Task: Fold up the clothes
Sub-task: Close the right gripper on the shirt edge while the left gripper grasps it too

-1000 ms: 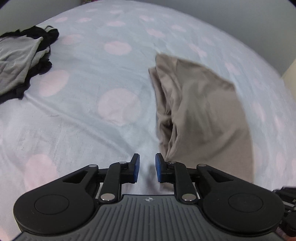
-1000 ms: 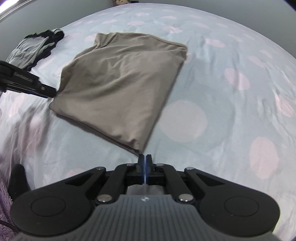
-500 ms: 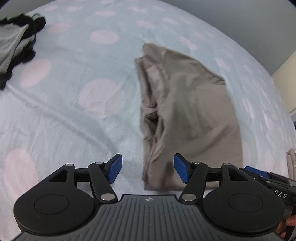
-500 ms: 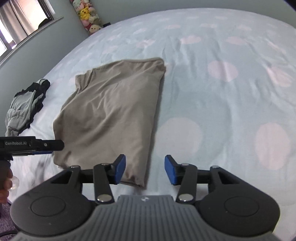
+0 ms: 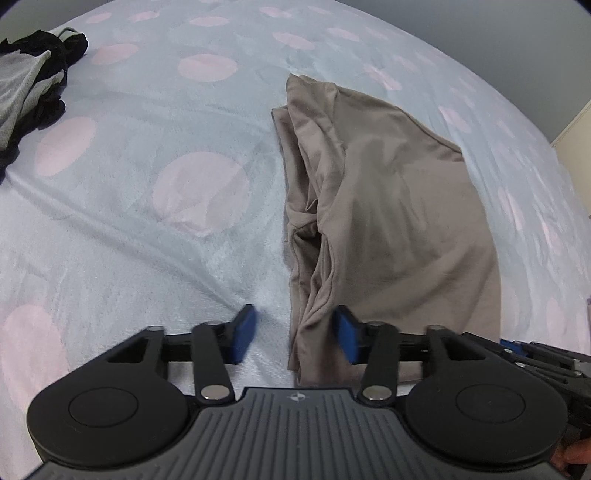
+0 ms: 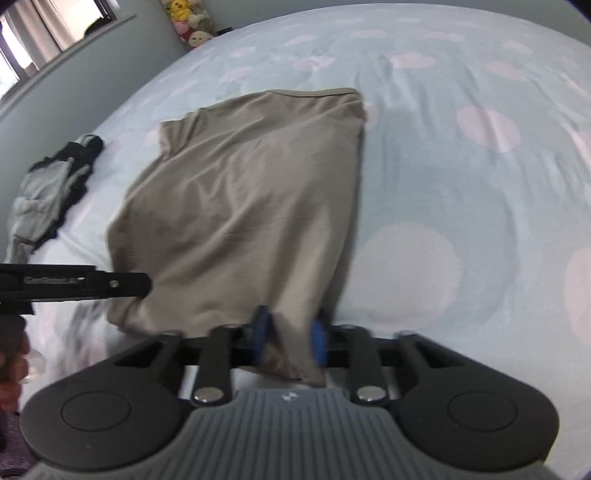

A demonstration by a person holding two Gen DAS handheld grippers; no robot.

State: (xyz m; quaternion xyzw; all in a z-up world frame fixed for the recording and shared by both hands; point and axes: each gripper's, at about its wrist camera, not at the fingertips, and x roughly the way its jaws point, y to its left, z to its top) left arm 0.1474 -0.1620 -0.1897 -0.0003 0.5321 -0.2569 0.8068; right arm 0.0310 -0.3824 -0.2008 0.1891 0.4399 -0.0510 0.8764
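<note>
Bed: a big bed with a light blue sheet (image 5: 122, 229) that has pink dots on it.
Brown shirt: the brown shirt (image 5: 399, 206) lies flat on the sheet, folded into a long shape. In the left wrist view its left side is bunched in soft layers. In the right wrist view (image 6: 251, 206) it fills the middle of the bed.
Left gripper: the left gripper (image 5: 295, 338) is wide open. Its blue pads (image 5: 242, 334) sit on each side of the shirt's near corner. The cloth is between them, but they are not squeezing it.
Right gripper: the right gripper (image 6: 290, 341) is partly open. The other near corner of the shirt hangs between its blue pads (image 6: 319, 343). The picture is blurry there, so it is hard to tell if the pads touch the cloth.
Other clothes: a grey and black pile of clothes (image 5: 29, 85) lies far off to the left on the sheet, well apart from the shirt.
Toys: some stuffed toys (image 6: 188, 22) sit by the wall past the bed.
Hand: a bit of a hand (image 6: 13, 365) shows at the left edge in the right wrist view.
</note>
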